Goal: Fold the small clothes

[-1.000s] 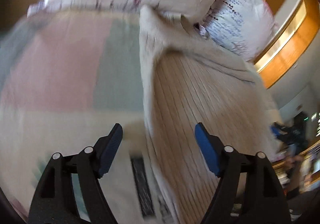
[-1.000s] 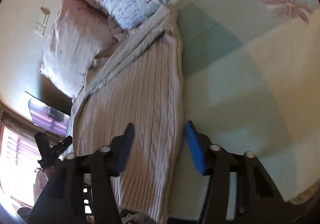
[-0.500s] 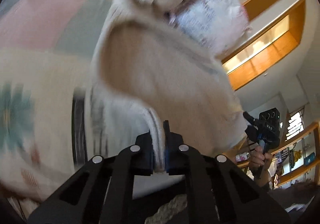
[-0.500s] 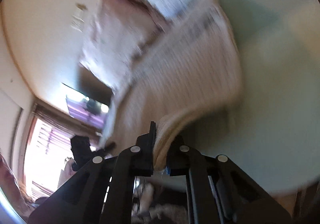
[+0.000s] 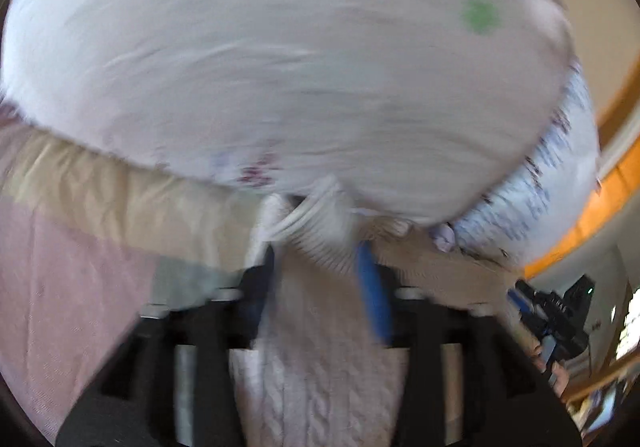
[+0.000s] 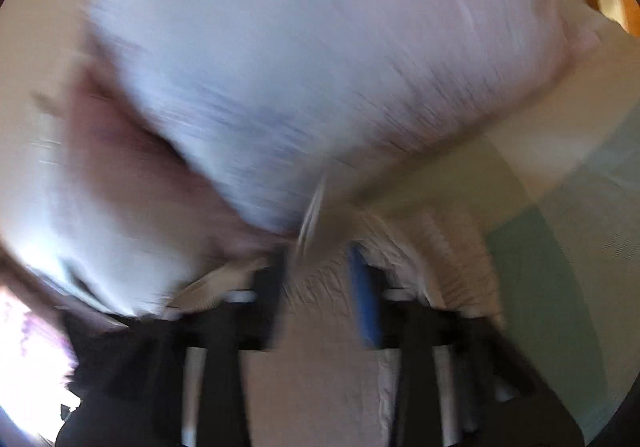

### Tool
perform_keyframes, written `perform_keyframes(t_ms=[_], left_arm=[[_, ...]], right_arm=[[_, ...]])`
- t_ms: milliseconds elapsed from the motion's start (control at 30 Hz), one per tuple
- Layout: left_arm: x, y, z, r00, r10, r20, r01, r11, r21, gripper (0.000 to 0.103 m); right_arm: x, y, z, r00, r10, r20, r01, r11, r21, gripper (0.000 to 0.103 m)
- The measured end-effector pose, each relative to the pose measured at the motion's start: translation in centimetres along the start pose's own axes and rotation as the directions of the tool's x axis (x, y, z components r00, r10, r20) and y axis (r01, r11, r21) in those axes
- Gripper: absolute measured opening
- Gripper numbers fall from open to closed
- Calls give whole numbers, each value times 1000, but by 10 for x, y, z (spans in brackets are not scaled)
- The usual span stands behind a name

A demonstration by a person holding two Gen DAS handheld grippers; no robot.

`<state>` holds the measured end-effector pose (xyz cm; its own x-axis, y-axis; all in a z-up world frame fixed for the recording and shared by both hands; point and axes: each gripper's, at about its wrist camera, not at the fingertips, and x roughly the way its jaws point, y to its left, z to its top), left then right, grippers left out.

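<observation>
The cream cable-knit sweater lies on the bed, its ribbed hem bunched up against the far pillows. Fabric sits between the fingers of the left tongs, now spread apart; half a second ago they were clenched on the hem. The right tongs have likewise parted over the knit, carried from near to far. Motion blur smears both views; whether cloth touches the pads is unclear.

Big white pillow on patchwork bedspread; orange wood trim bg.
</observation>
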<state>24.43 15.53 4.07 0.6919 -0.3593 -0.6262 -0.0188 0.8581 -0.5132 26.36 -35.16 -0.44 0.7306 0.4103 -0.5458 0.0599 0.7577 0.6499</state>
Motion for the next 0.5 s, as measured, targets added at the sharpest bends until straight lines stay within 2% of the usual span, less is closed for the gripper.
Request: perform_keyframes(t_ms=[33,67,100,167,200,267,367,433,467,500], left_arm=[[-9,8,-2,1000,-16,25,17,1000,-10,72],[-18,18,-5,998,-30,48,31,999,-18,76],[-24,28,-9,998,-47,47,48,998,-34,78],[-18,43,-11,996,-93,-5,92,992,-87,78],[-11,51,-17,990,-135,-48,129,984,-121,77],[3,50,-24,982,-160,-103,146,980,-136,73],[20,37,-34,973,-175,-148,160,981,-108,64],[29,29,-36,967,-199,-162,180,976,-125,50],[38,26,-38,960,-217,-175,189,968,-164,33],[44,22,-40,956,-228,-183,192,962,-194,23]], right_arm=[[-11,-5,-1,998,56,43,-57,998,13,77],[-24,-6,-2,992,71,100,-71,997,-3,95],[-37,-6,-4,984,77,162,-73,997,-32,102],[-52,-8,-8,968,107,226,-91,993,-80,102],[-55,-9,-9,964,123,234,-105,991,-85,102],[-52,-19,-11,962,159,222,-148,987,-64,102],[-37,-30,-10,973,165,162,-167,986,0,102],[-37,-31,-10,976,170,138,-173,985,10,102],[-40,-32,-10,976,170,134,-173,985,9,102],[-42,-31,-11,976,173,132,-176,984,7,102]])
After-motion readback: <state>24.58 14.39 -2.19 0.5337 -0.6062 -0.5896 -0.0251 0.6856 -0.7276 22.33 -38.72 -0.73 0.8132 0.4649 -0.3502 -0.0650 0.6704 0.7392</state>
